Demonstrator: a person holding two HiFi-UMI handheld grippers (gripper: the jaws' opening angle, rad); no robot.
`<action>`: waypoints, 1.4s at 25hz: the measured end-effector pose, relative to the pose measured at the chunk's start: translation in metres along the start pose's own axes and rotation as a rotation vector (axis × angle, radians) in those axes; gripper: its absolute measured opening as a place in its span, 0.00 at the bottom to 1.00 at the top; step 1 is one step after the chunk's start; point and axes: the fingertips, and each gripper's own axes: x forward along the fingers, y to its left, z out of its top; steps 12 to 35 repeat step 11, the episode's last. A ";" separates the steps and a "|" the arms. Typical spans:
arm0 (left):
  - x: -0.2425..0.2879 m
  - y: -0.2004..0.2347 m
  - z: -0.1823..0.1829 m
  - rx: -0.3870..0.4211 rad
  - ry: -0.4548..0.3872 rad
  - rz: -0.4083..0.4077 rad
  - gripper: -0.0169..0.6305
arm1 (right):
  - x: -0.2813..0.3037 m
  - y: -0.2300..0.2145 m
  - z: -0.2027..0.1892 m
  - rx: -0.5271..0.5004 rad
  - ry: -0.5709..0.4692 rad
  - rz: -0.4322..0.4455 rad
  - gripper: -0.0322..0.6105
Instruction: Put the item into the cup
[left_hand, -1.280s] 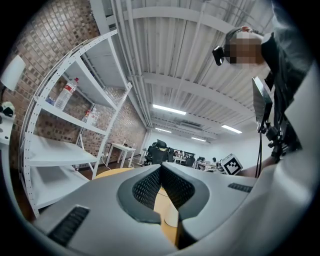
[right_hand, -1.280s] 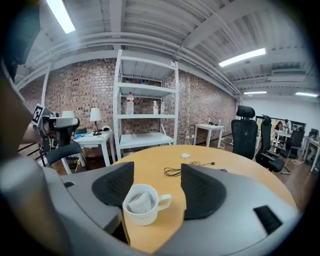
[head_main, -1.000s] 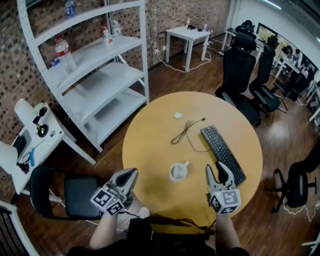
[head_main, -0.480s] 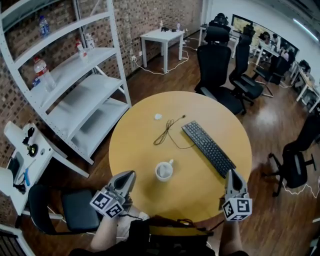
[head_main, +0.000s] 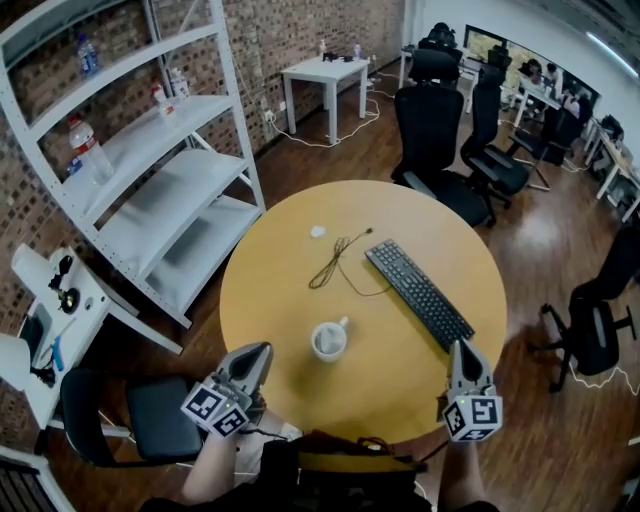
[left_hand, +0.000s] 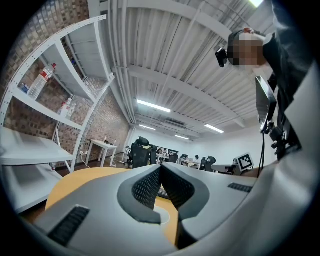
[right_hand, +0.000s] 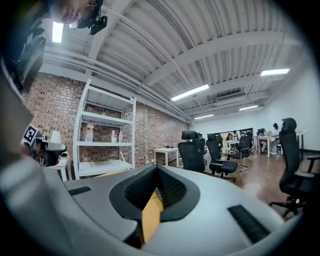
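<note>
A white cup (head_main: 328, 340) with a handle stands on the round yellow table (head_main: 290, 300), near its front. A small white item (head_main: 318, 231) lies on the far left part of the table, well beyond the cup. My left gripper (head_main: 258, 352) is held at the table's near left edge, left of the cup, shut and empty; its pads (left_hand: 150, 187) meet with nothing between them. My right gripper (head_main: 461, 347) is at the near right edge, by the keyboard's near end, shut with nothing between its pads (right_hand: 172, 189).
A black keyboard (head_main: 420, 293) lies diagonally on the right half of the table, a thin dark cable (head_main: 335, 262) beside it. White shelving (head_main: 150, 180) stands at the left, black office chairs (head_main: 430, 130) behind the table and one (head_main: 590, 330) at the right.
My right gripper was open over the keyboard's near end; it has shut and drawn back to the table's near right edge. The head view shifted. The left gripper has barely moved.
</note>
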 end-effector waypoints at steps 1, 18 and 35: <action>-0.001 0.001 0.000 0.001 0.000 0.004 0.02 | 0.002 0.000 0.000 -0.003 -0.003 0.007 0.06; -0.007 0.006 0.000 0.001 -0.001 0.033 0.02 | 0.016 0.009 -0.001 -0.005 0.015 0.029 0.06; -0.007 0.006 0.000 0.001 -0.001 0.033 0.02 | 0.016 0.009 -0.001 -0.005 0.015 0.029 0.06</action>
